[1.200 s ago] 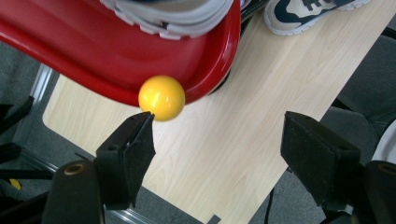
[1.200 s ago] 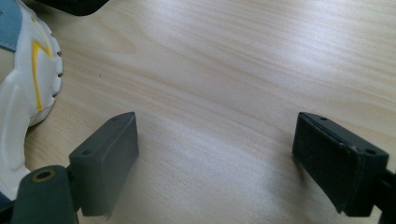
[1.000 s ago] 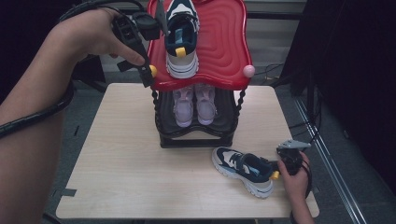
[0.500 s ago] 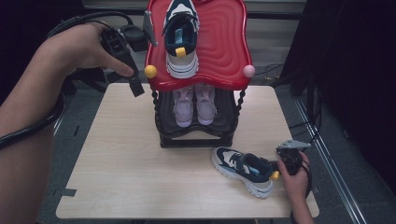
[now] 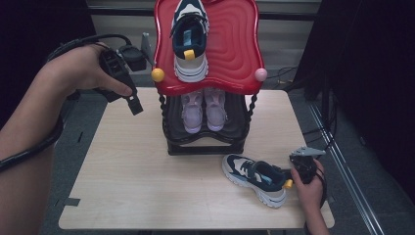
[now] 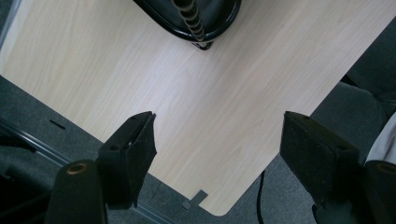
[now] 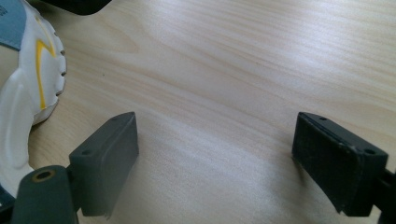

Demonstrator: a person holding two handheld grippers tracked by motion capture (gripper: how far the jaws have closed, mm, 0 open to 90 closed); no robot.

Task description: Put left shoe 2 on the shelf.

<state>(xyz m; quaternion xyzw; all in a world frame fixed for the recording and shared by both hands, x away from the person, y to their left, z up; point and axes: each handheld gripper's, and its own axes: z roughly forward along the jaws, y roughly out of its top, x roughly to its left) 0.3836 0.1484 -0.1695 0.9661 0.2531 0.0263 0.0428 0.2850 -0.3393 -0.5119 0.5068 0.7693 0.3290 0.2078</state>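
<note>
Pale wooden tabletop carries a two-tier shoe rack at its far edge. Left gripper: jaws wide, nothing between them; it has withdrawn from the shoe on the red top shelf toward the far-left corner, so that shoe is judged placed. Right gripper: jaws wide, empty, just beside the heel of the loose shoe near the front-right corner, probably next.

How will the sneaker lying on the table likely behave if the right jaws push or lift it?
The sneaker probably slides rather than rolls: its flat sole rests on smooth wood. The thick sole suggests a stiff base; the fabric upper may dent.
</note>
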